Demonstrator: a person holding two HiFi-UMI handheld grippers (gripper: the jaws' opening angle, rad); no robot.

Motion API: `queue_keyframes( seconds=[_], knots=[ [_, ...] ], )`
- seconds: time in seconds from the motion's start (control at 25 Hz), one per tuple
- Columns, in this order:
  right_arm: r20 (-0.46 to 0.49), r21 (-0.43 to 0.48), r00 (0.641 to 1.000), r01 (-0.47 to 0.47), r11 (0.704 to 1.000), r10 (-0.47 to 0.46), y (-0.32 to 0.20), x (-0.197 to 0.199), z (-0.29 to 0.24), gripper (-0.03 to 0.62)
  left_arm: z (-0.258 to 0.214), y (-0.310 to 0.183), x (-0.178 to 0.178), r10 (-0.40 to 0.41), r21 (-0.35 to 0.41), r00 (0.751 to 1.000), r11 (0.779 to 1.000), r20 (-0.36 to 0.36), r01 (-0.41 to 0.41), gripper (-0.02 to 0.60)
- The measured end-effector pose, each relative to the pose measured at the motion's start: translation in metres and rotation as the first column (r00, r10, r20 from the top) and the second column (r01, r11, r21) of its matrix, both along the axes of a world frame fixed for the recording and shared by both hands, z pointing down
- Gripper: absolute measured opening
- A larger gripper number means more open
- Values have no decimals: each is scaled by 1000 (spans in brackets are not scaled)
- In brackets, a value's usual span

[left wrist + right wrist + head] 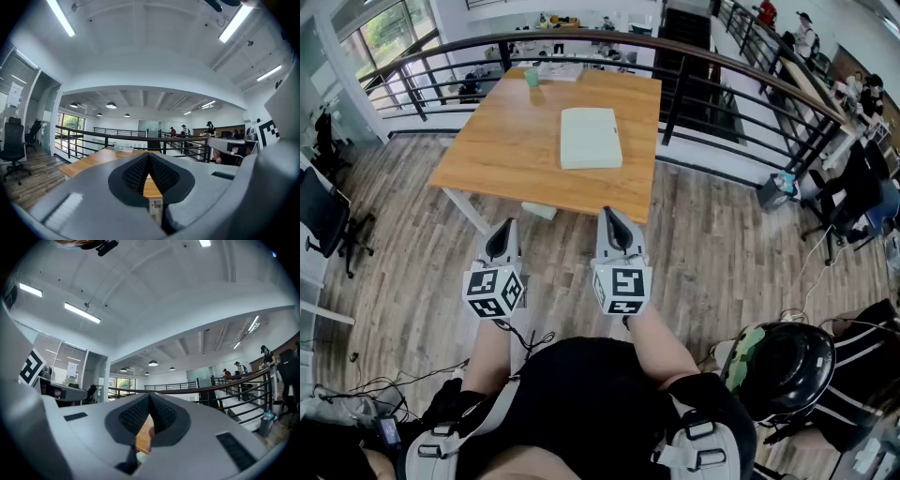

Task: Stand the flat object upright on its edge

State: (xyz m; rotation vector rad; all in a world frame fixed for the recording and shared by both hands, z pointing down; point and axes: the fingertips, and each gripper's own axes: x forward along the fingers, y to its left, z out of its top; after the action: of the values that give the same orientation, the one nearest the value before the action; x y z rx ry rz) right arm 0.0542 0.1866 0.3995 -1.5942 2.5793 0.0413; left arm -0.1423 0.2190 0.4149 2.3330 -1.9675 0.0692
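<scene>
The flat object (591, 138), a pale rectangular pad, lies flat on its broad face on the wooden table (497, 150). It is a little to the right of the middle of the table top, and nothing touches it. On the same table, at about 11 o'clock from the flat object and close to the far edge, stands a small green cup (532, 78). A dark railing (675, 89) curves behind the table.

Both tools are well apart from the flat object and in front of the near table edge, above the wooden floor (722, 244). In the head view the right hand-held gripper (610, 217) is at about 6 o'clock from the flat object, and the left hand-held gripper (507, 228) is at about 7 o'clock. They are side by side and both point toward the table.

In its own view each hand-held gripper has its two jaws fully together, the dark pads meeting at the tips. Neither of them has hold of anything.
</scene>
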Motion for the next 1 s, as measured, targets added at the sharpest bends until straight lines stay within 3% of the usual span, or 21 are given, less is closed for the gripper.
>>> queue_keyframes(
  seconds=[0.36,1.0],
  knots=[
    [33,-6,999,-17,1000,17,-4,27,4,-2,6,-3,26,8,-11,1000,1000,19,-8,5],
    [30,-15,999,35,999,-34,-30,76,14,-2,11,-24,91,2,-8,999,1000,40,-2,5]
  ],
)
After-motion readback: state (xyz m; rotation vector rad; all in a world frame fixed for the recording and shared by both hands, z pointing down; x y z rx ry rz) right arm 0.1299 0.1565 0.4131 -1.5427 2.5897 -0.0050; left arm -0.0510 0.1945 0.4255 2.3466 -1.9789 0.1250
